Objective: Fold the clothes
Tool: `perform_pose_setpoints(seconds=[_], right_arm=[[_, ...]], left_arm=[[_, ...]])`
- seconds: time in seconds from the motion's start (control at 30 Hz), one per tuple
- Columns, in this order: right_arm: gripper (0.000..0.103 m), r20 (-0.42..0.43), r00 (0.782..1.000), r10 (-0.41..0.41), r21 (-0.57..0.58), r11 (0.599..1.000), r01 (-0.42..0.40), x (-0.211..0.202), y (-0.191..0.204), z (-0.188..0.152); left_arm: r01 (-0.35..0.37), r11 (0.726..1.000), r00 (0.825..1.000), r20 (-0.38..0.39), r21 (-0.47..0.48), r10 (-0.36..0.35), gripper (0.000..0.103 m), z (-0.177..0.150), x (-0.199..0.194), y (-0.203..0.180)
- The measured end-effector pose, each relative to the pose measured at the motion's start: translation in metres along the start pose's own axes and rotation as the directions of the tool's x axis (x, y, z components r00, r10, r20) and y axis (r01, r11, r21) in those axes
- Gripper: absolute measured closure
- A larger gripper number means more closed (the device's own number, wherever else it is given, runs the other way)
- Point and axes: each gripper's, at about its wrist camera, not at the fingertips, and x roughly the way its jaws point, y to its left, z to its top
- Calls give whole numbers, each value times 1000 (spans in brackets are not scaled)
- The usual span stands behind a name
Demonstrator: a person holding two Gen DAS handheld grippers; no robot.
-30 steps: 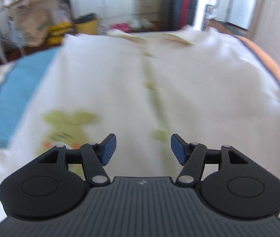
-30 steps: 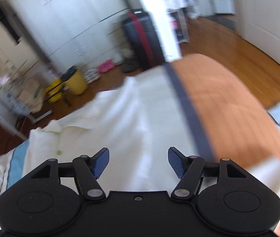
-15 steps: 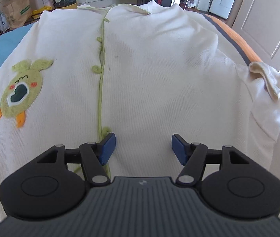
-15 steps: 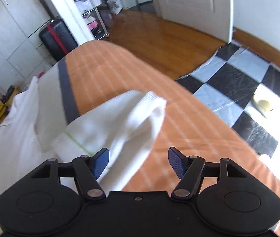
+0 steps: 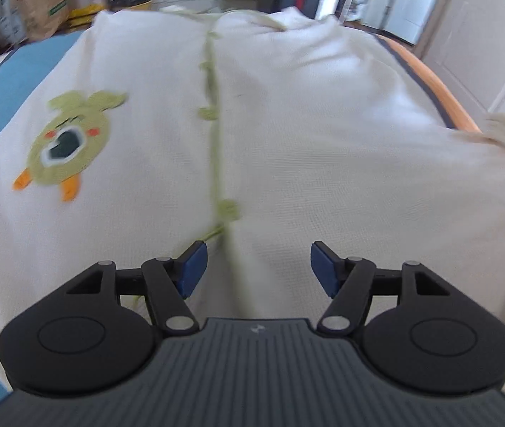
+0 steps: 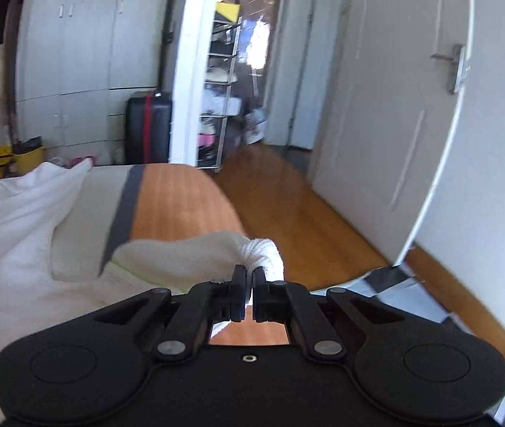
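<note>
A cream button-up top [image 5: 305,135] lies spread face up on the bed, with a green placket down its middle and a green bird patch [image 5: 69,146] on its left side. My left gripper [image 5: 257,267] hovers open over the lower hem, close to the placket's end. In the right wrist view my right gripper [image 6: 248,284] is shut on the cuff of the top's sleeve [image 6: 195,252], which is lifted off the orange bedspread. That same sleeve [image 5: 501,131] shows bunched at the right edge of the left wrist view.
The bed [image 6: 177,199] has an orange cover with a dark stripe and, on its left, a blue band [image 5: 14,82]. Beyond it stand a dark suitcase [image 6: 147,126], white cupboards, a yellow bin [image 6: 30,154] and a shelf rack. A white door [image 6: 405,117] and wooden floor lie to the right.
My right gripper has shut on the sleeve cuff, which lay loose between its open fingers half a second ago, and its view has tilted up. The left gripper shifted slightly over the hem, staying open.
</note>
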Motion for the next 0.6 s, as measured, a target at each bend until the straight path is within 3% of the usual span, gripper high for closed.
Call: perform_pose_setpoints(seconds=[0.1,0.33,0.47,0.57,0.6], right_arm=[[100,-127,992,6,17,1000,-4,17,-10,-18],[100,-224,975,-11,58,998,24,44,-10,-58],[98,-223,974,-46,25,998,53,40,-14,-57],[90,-313,927,-205,-137,976,170,49,-15,-65],[83,-299,933,-201,-137,977,166,43,-20,-65]], left_arm=[[51,996,999,-11,-70,-52,39,1,1,14],[46,998,998,-43,-38,-48,39,-7,-7,17],[56,996,997,-41,-67,-59,39,-7,-11,29],[71,991,996,-37,-118,-75,39,-7,-11,37],[74,989,996,-35,-130,-79,39,-8,-11,38]])
